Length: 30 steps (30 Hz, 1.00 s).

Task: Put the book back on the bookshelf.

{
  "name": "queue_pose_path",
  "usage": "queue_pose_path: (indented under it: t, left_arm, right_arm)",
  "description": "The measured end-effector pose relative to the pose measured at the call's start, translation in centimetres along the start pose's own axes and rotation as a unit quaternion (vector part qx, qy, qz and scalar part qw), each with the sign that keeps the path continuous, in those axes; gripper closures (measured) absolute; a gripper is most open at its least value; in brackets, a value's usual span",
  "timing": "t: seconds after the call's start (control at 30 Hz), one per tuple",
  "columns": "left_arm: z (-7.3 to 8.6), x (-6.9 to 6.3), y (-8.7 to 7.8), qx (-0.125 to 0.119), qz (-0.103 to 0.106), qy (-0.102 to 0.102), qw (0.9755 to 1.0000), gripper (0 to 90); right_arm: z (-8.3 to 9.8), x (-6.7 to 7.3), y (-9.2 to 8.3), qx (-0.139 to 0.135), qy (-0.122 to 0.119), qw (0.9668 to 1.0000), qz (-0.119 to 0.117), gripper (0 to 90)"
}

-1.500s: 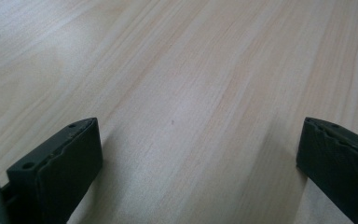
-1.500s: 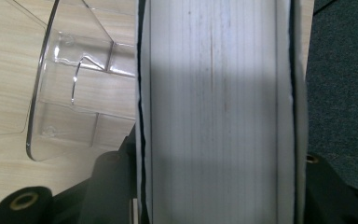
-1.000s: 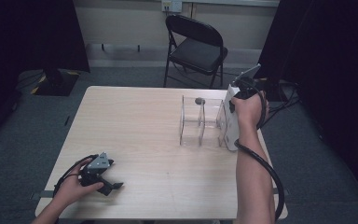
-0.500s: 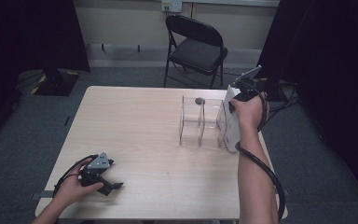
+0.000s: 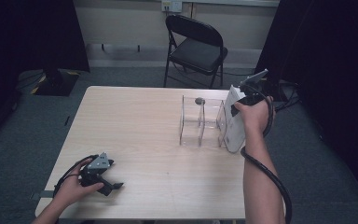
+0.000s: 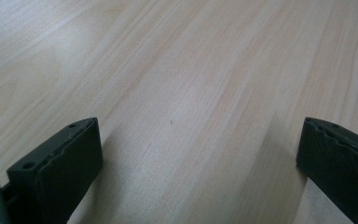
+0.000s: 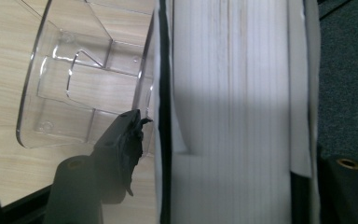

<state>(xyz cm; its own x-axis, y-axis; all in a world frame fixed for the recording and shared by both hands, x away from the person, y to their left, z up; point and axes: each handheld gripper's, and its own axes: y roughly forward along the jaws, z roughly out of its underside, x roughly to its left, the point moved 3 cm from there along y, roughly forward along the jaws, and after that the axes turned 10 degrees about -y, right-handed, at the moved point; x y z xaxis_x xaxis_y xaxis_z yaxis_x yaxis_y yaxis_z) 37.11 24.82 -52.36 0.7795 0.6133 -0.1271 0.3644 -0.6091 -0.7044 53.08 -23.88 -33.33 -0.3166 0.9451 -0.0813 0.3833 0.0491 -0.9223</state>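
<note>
The book stood upright on its bottom edge at the right end of the clear acrylic rack, on the far right part of the surface, its cover touching or just beside the rack's end wall. It looked to me like a thick paperback: fairly heavy for its size, stiff across the block but with soft covers that could slip or splay, so I judged the top edge, squeezed across the full thickness, the best place to take it. My right gripper straddled that edge from above, its jaws just opened and standing off the covers, the book between them but not pressed. My left gripper rested near left, jaws wide and empty
</note>
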Motion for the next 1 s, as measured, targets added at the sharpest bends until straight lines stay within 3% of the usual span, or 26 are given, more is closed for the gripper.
queue_pose_path:
  t: [0.5, 1.0]
  left_arm:
    - [-0.1, 0.0, 0.1, -0.001, 0.007, 0.002, 1.0, 0.0]
    - [-0.2, 0.0, 0.2, 0.0, 0.007, 0.003, 1.0, 0.0]
  right_arm:
    - [2.1, -0.5, -0.8, -0.007, 0.004, 0.9999, -0.012, 32.4]
    - [4.3, -0.7, -0.9, -0.01, 0.003, 0.9991, -0.042, 30.2]
